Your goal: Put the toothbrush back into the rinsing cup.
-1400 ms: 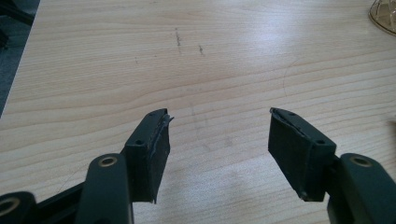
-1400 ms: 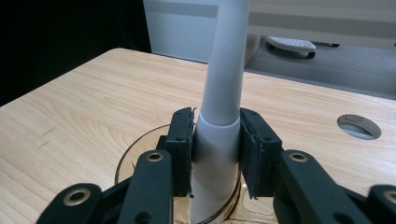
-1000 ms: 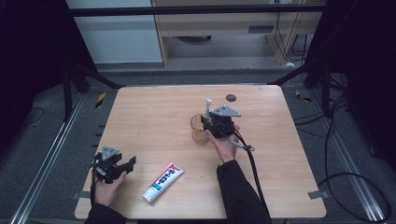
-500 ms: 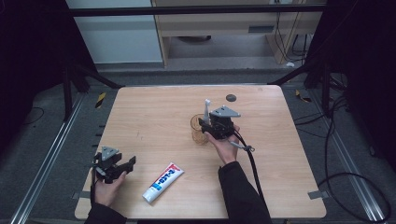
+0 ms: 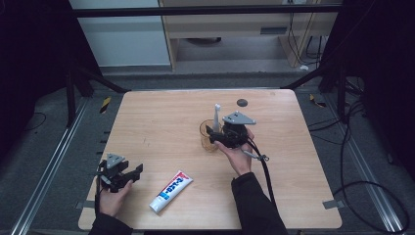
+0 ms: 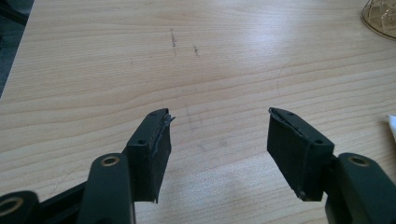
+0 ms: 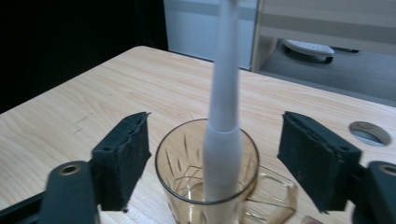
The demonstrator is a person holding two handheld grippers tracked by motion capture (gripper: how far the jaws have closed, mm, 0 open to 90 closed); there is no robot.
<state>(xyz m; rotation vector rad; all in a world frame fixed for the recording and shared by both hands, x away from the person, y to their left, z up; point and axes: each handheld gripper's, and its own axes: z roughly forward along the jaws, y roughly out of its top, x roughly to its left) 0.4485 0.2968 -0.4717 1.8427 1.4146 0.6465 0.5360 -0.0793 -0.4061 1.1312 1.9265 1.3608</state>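
**Toothbrush stands in the cup, right tool spread around it**

In the right gripper view the white toothbrush (image 7: 223, 116) stands nearly upright in the amber glass cup (image 7: 205, 177), its long axis running from the cup's bottom to the top edge of the frame and leaning slightly to the frame's right. The right tool (image 7: 212, 158) straddles the cup: its jaws have just been opening and now stand wide, one pad on each side of the glass, with the brush between them but touched by neither. It grips nothing.

In the high view the cup (image 5: 207, 137) sits just right of centre on the bench (image 5: 147, 122), and the right tool (image 5: 215, 135) approaches it level from the frame's right, so the brush (image 5: 216, 116) lies directly ahead of it. The right hand is by far the nearer one. A straight pull back toward the frame's right looks clear; the bench's right edge is well apart.

The left tool (image 5: 128, 174) rests at the lower left of the frame, jaws parted and empty; in the left gripper view only bare wood lies between the left tool's (image 6: 217, 140) pads. The toothpaste tube (image 5: 171, 191) lies flat near the bottom edge, between the two forearms, nearer the left hand, its long axis slanting toward the upper right. A dark round hole (image 5: 242, 102) sits near the far edge.
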